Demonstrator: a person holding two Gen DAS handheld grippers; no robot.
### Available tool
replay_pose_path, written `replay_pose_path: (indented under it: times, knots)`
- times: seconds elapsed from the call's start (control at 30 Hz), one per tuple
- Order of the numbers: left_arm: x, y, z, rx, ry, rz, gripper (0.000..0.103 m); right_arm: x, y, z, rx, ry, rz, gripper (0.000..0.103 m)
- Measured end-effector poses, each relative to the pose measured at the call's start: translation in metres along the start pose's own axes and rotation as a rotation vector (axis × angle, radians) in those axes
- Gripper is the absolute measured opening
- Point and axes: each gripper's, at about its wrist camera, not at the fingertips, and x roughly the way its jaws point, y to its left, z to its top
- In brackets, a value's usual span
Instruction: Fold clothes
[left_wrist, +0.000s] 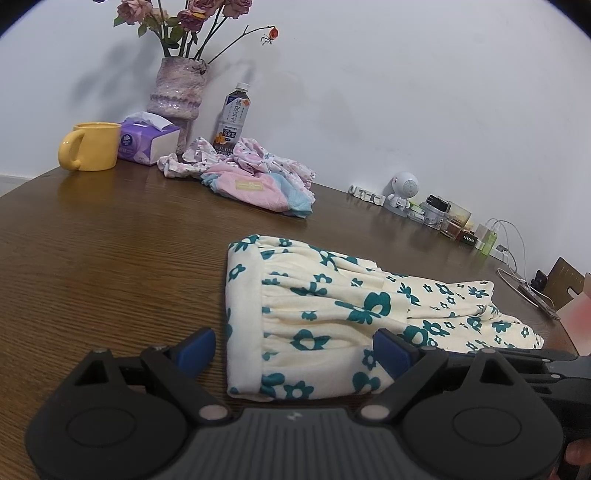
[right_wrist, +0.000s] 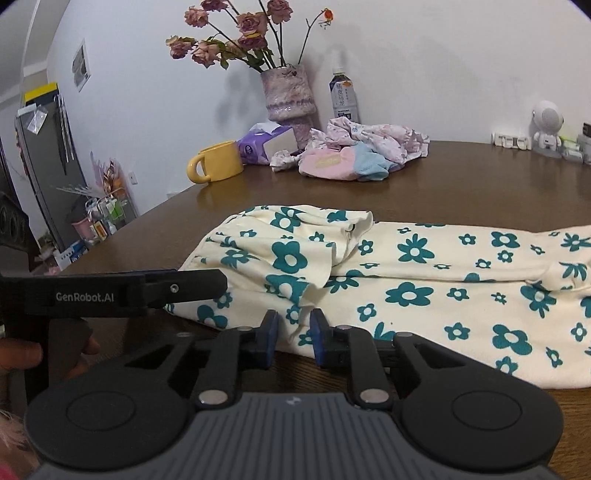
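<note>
Centrally, the left gripper (left_wrist: 293, 349) stands wide open at the near edge of the floral garment (left_wrist: 332, 317), holding nothing; the right gripper (right_wrist: 294, 334) is narrowly parted around a cloth fold (contact unclear). Farther back on the wooden table (left_wrist: 110, 251) lie crumpled pink clothes (left_wrist: 255, 173), left of them a yellow mug (left_wrist: 92, 146).

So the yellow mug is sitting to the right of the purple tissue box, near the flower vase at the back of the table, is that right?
Not quite. The yellow mug sits to the left of the purple tissue box, not the right. The rest holds: both are near the flower vase at the back of the table. Both wrist views show it.
</note>
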Motion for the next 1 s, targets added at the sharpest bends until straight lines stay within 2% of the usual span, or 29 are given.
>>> replay_pose_path:
  times: [0.27,0.53,0.67,0.73,0.77,0.8,0.83,0.93,1.0]
  knots:
    - [0.0,0.0,0.0,-0.009,-0.002,0.017,0.092,0.001,0.003,-0.001,-0.021,0.0,-0.012,0.019]
    - [0.003,0.03,0.014,-0.222,-0.015,-0.012,0.091,0.001,0.004,-0.001,-0.032,0.002,-0.013,0.019]
    - [0.012,0.041,0.02,-0.288,0.002,-0.028,0.088,0.001,0.004,-0.001,-0.033,0.001,-0.008,0.019]
    - [0.016,0.046,0.024,-0.321,0.011,-0.036,0.07,0.001,0.003,-0.001,-0.03,0.001,-0.004,0.02]
    - [0.019,0.049,0.025,-0.337,0.015,-0.04,0.063,0.0,0.003,-0.001,-0.03,0.001,-0.003,0.02]
    - [0.021,0.051,0.027,-0.353,0.02,-0.044,0.049,0.0,0.003,-0.001,-0.031,0.001,-0.002,0.02]
    - [0.023,0.054,0.029,-0.37,0.024,-0.048,0.042,0.0,0.004,-0.001,-0.032,0.001,-0.001,0.02]
    - [0.025,0.055,0.028,-0.392,0.024,-0.045,0.04,0.0,0.003,-0.001,-0.026,0.0,0.004,0.02]
    - [0.024,0.05,0.028,-0.377,0.014,-0.029,0.035,-0.002,-0.001,0.0,-0.015,-0.008,0.007,0.02]
